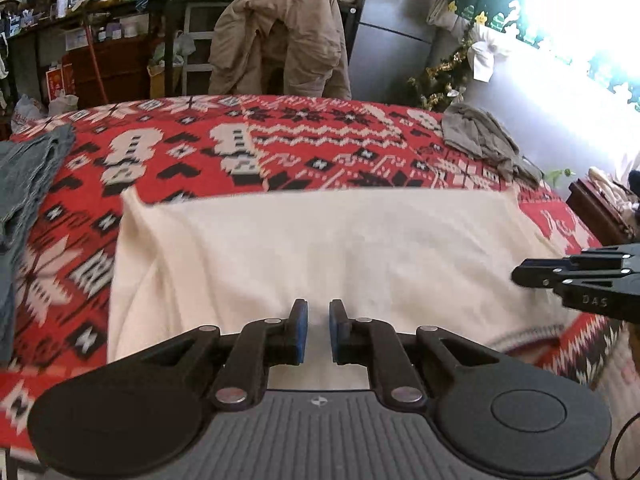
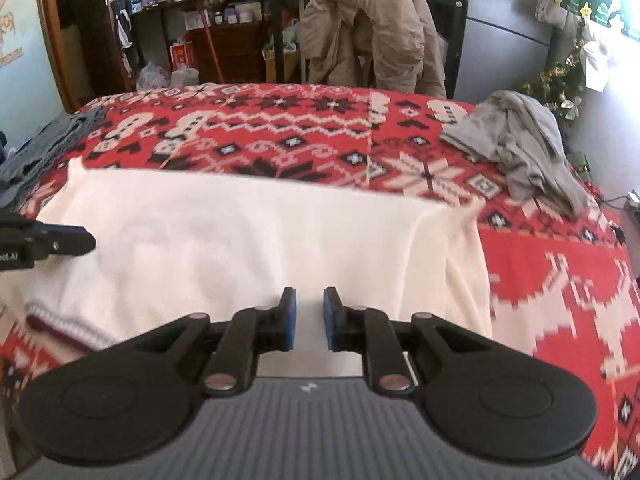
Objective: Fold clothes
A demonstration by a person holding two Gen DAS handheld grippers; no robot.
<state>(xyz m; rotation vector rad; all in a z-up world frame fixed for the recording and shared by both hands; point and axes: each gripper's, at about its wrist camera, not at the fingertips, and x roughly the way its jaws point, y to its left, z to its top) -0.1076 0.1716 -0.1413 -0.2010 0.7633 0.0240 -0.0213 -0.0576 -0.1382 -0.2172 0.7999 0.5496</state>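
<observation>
Cream garment [image 1: 320, 248] lies spread flat on the red patterned bed [image 1: 280, 148], far edge straight, maybe one fold in. Grey garment [image 2: 520, 148] crumpled, blue-grey one [image 1: 24, 184] at left edge; left gripper [image 1: 319, 330] and right gripper [image 2: 308, 318] both slightly spread, pinching nothing

Both grippers are black, the left gripper [image 1: 319, 330] and the right gripper [image 2: 309, 317], with blue pads [image 1: 303, 330], silver screws and a grey ribbed base.

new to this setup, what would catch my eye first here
A large cream garment lies spread across a loud red patterned blanket, right ahead of both grippers. The left gripper and right gripper sit open over its near edge. A crumpled grey garment lies far right.
</observation>
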